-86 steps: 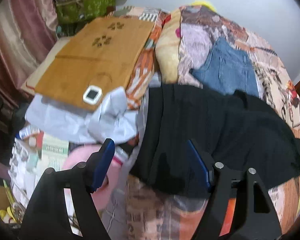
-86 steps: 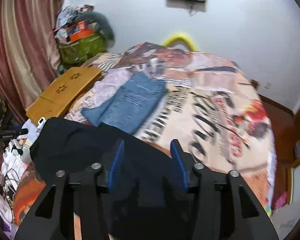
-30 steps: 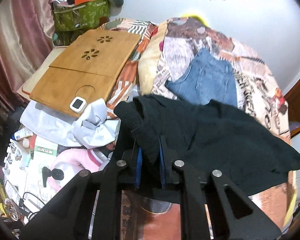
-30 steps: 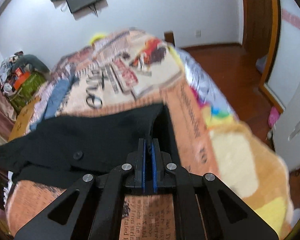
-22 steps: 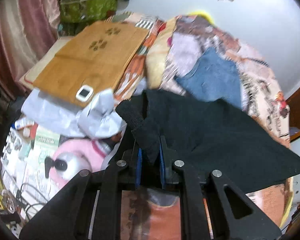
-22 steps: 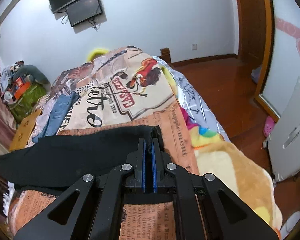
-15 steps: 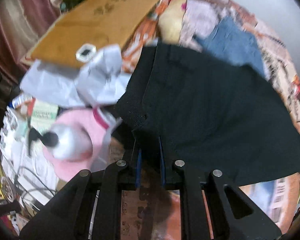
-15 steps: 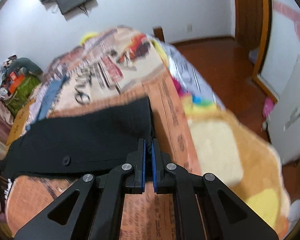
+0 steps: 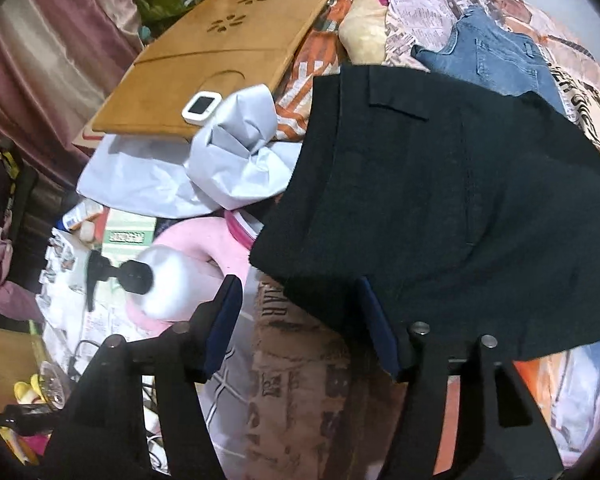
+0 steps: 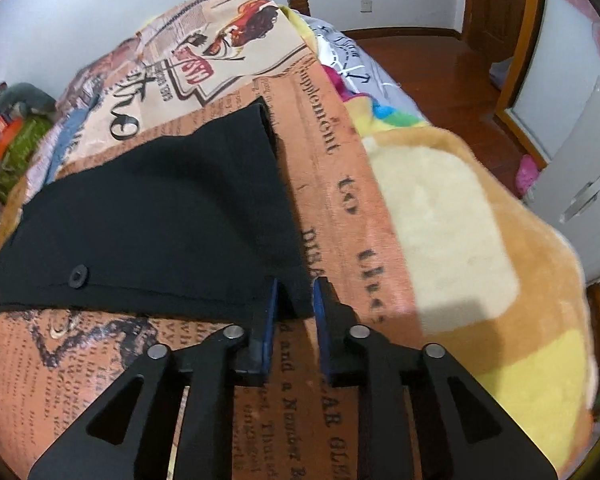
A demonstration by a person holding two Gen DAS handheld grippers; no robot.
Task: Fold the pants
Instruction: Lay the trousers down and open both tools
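Newsprint-patterned blanket (image 10: 332, 184) on the bed carries the black pants (image 9: 440, 200) lying flat, left gripper (image 9: 300, 292) jaws opening at their near-left corner, pads clear, right gripper (image 10: 295, 286) jaws opening astride the near-right corner, not pinching.

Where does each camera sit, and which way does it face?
Left wrist: on the left gripper, facing steeply down at the black pants on the bed and the wooden lap desk; jaws opening.
Right wrist: on the right gripper, facing down at the pants' other end and the blanket; jaws opening.
Shared: black pants, bed.
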